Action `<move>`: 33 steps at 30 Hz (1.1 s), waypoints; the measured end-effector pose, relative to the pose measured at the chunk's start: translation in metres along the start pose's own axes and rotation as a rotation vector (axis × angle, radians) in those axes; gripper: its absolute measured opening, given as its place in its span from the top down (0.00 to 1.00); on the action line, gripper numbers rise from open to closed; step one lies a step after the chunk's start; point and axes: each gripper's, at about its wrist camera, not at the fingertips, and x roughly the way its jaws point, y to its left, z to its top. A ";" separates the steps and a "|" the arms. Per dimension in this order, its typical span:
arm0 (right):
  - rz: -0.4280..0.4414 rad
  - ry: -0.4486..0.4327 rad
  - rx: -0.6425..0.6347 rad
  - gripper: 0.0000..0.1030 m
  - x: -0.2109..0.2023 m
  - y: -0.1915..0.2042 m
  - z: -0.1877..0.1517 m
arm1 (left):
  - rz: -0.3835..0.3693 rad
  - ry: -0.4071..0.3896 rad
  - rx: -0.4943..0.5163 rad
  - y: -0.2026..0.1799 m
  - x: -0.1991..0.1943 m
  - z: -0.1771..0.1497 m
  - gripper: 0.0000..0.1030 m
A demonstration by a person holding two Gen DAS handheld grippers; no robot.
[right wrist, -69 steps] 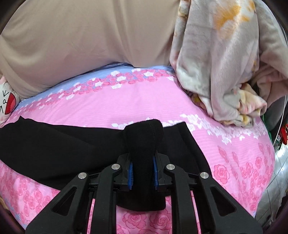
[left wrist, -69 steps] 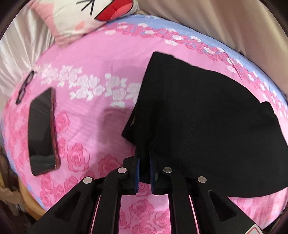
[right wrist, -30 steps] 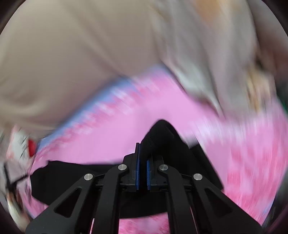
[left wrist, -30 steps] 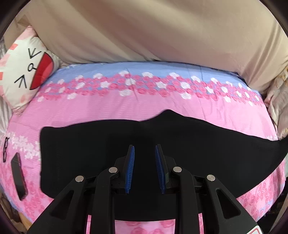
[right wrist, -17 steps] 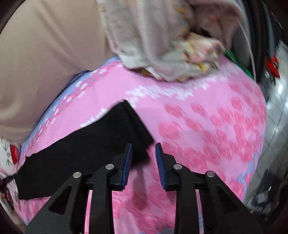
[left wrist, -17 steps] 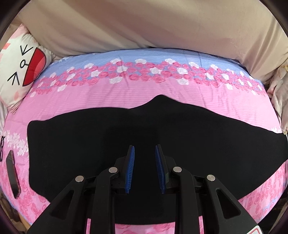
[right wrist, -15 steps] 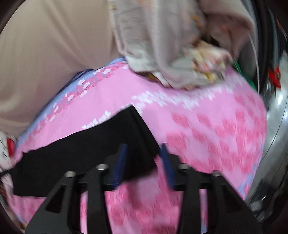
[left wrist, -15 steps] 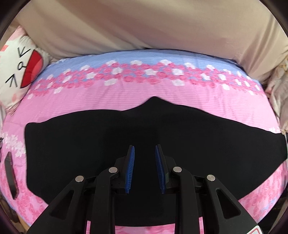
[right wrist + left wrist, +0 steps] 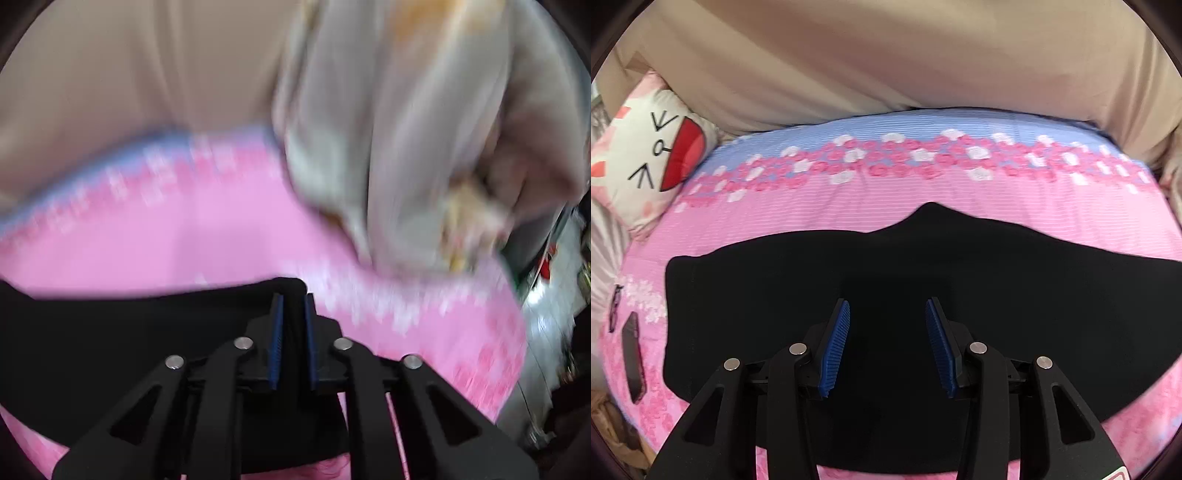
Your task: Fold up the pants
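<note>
- Pants [image 9: 923,295] are lying flat now, a long black strip across the middle of the left wrist view on the pink flowered bedsheet [image 9: 849,214], folded lengthwise by the look of it, with the crotch point poking up toward the upper middle of the frame.
- Left gripper [image 9: 886,336] has let go. A couple of seconds back it was pinching a lifted edge of the fabric; now its blue pads sit wide apart over the cloth with nothing between them, and they've opened further than half a second ago.
- Right gripper [image 9: 293,332] is the interesting one. It had dropped its end and stood open over the sheet a moment ago; now the pads are nearly together at the lower middle of its view, with dark fabric showing in the narrow gap, so I'd say it has re-grabbed the end of the pants [image 9: 147,332]. That view is pretty motion-blurred, so it's on the move.
- My read: the lengthwise fold is done and the crosswise fold is starting, right end getting carried over toward the left end.
- Stuff to steer clear of: phone [image 9: 631,358] and glasses [image 9: 615,306] at the lower left edge of the left view, cat-face pillow [image 9: 646,155] upper left, and a crumpled blanket [image 9: 424,147] at the upper right of the right view.
</note>
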 end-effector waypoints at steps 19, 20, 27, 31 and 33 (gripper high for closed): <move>0.187 -0.085 -0.062 0.68 -0.063 0.121 -0.020 | 0.146 -0.007 0.011 -0.003 0.096 0.053 0.37; 0.185 -0.075 -0.050 0.68 -0.059 0.120 -0.021 | 0.159 0.006 0.015 -0.002 0.103 0.055 0.37; -0.009 -0.087 0.064 0.45 -0.071 0.059 -0.024 | 0.153 -0.090 -0.011 0.011 0.053 0.047 0.37; -0.079 -0.048 0.170 0.45 -0.069 -0.006 -0.031 | 0.099 -0.121 -0.030 0.014 0.024 0.037 0.37; -0.066 -0.034 0.202 0.45 -0.066 -0.022 -0.035 | 0.086 -0.128 -0.019 0.008 0.016 0.031 0.37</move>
